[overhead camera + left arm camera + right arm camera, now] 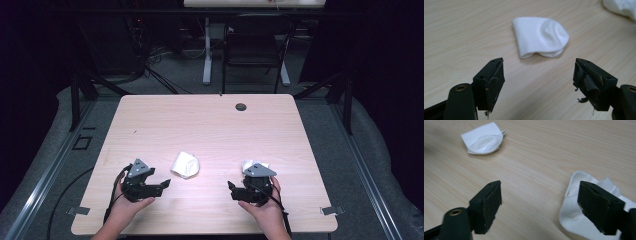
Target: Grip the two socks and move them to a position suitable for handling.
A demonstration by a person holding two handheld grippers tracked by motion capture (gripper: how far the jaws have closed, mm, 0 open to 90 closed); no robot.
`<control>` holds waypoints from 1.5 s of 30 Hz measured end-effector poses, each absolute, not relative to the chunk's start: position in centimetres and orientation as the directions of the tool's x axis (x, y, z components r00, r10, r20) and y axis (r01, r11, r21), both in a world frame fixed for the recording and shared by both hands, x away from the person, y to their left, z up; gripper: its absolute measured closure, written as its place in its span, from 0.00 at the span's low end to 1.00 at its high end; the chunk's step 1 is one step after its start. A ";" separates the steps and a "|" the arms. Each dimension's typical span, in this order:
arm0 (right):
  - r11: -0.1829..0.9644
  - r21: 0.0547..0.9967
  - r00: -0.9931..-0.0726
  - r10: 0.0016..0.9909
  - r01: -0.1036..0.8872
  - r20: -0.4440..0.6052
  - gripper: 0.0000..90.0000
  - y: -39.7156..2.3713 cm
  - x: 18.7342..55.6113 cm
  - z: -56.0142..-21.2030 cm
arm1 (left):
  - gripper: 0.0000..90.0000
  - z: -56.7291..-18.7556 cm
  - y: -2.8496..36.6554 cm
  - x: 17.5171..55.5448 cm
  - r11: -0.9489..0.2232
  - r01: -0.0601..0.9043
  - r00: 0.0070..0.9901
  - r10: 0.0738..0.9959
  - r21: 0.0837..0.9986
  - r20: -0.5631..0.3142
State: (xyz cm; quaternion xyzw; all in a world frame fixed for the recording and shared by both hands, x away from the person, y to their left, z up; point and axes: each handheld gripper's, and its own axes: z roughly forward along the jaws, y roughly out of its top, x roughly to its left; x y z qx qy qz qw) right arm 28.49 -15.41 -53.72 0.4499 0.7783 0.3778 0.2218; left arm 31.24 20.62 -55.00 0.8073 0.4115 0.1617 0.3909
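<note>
From above, your left gripper (165, 184) and right gripper (231, 187) flank a folded white cloth (185, 165). Your right gripper view reveals a second cloth (574, 215) behind its spread, empty jaws; the left's are spread too.

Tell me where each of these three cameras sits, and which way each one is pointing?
High view: above the person's side, looking forward and down on the table; both hands and the left gripper and right gripper show.
Left gripper view: rides the left gripper, looking along its open jaws at the folded white sock.
Right gripper view: rides the right gripper, open jaws over the second white sock.
Both gripper views share the folded sock.
</note>
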 end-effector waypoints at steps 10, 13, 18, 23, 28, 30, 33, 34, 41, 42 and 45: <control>0.366 0.776 -0.506 0.860 0.514 -0.070 0.52 -16.6 28.6 -55.8 | 0.39 -56.3 20.4 31.4 -0.375 0.544 0.586 0.810 0.751 -0.020; 0.381 0.775 -0.512 0.854 0.505 -0.086 0.57 -16.4 28.5 -56.2 | 0.42 -56.3 20.1 31.3 -0.379 0.533 0.594 0.805 0.756 -0.015; 0.373 0.772 -0.521 0.851 0.514 -0.064 0.60 -15.9 28.4 -56.1 | 0.47 -56.4 19.6 31.3 -0.381 0.513 0.605 0.797 0.769 -0.008; 0.353 0.771 -0.518 0.855 0.531 -0.035 0.65 -15.5 28.4 -56.1 | 0.54 -56.1 19.0 31.6 -0.345 0.524 0.602 0.796 0.779 -0.052; 0.336 0.775 -0.523 0.852 0.535 -0.009 0.72 -15.6 28.3 -55.9 | 0.56 -55.6 17.6 32.1 -0.372 0.504 0.610 0.792 0.779 -0.017; 0.318 0.777 -0.516 0.856 0.543 0.010 0.73 -15.6 28.3 -56.0 | 0.57 -55.6 16.2 32.6 -0.393 0.515 0.620 0.785 0.762 -0.015; 0.316 0.772 -0.516 0.856 0.551 0.017 0.74 -15.9 28.4 -56.0 | 0.61 -55.8 14.8 33.4 -0.402 0.502 0.625 0.780 0.766 0.000; 0.310 0.772 -0.515 0.857 0.555 0.026 0.74 -16.0 28.4 -55.9 | 0.62 -55.9 14.4 33.6 -0.387 0.501 0.620 0.785 0.774 -0.009; 0.272 0.779 -0.504 0.861 0.564 0.064 0.74 -16.4 28.6 -56.0 | 0.71 -56.6 12.4 35.3 -0.423 0.511 0.632 0.775 0.748 0.006; 0.271 0.779 -0.504 0.861 0.565 0.066 0.74 -16.4 28.6 -56.0 | 0.71 -56.8 12.2 35.5 -0.426 0.520 0.626 0.780 0.740 0.009; 0.277 0.776 -0.510 0.858 0.567 0.066 0.73 -16.4 28.7 -56.0 | 0.73 -57.1 12.1 35.8 -0.431 0.531 0.623 0.782 0.729 0.009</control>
